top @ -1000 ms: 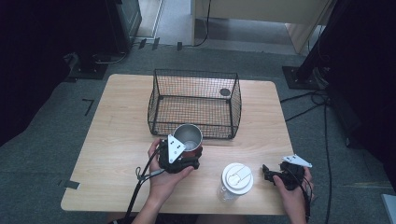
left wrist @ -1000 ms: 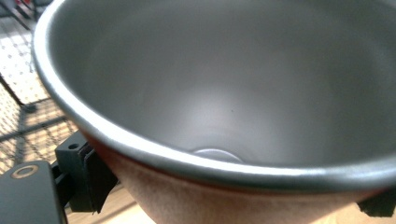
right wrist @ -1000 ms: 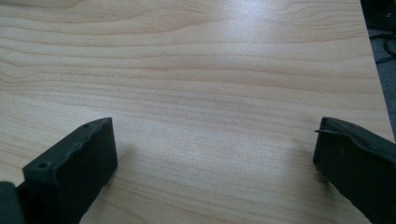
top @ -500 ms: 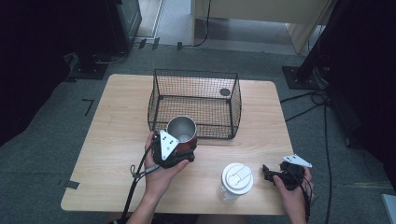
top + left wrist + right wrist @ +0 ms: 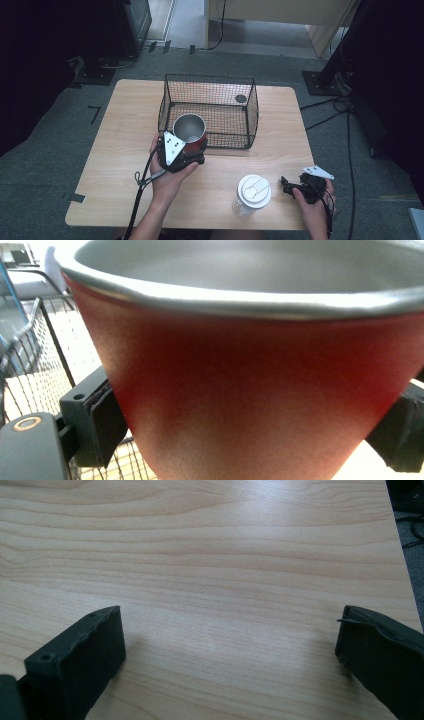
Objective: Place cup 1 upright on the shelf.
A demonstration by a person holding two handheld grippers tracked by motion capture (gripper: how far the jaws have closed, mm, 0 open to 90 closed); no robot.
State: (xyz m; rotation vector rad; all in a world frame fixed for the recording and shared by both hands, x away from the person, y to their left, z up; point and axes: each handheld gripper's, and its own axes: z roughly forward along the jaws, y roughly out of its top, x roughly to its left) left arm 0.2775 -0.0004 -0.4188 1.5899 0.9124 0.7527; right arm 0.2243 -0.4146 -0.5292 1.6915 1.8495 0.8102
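Red outside and bare steel within, the tumbler (image 5: 189,131) is pinched upright between the jaws of the left gripper (image 5: 186,150), held just in front of the near wall of the black wire basket (image 5: 207,111), toward that wall's left end, over the middle of the wooden table (image 5: 125,127); in the left gripper view the pads (image 5: 102,417) press both flanks of the cup. Further right, a clear jar with a white lid (image 5: 252,192) stands near the table's front edge; beside it, at the front right corner, the right gripper (image 5: 288,186) rests low with its jaws spread wide and nothing between them.
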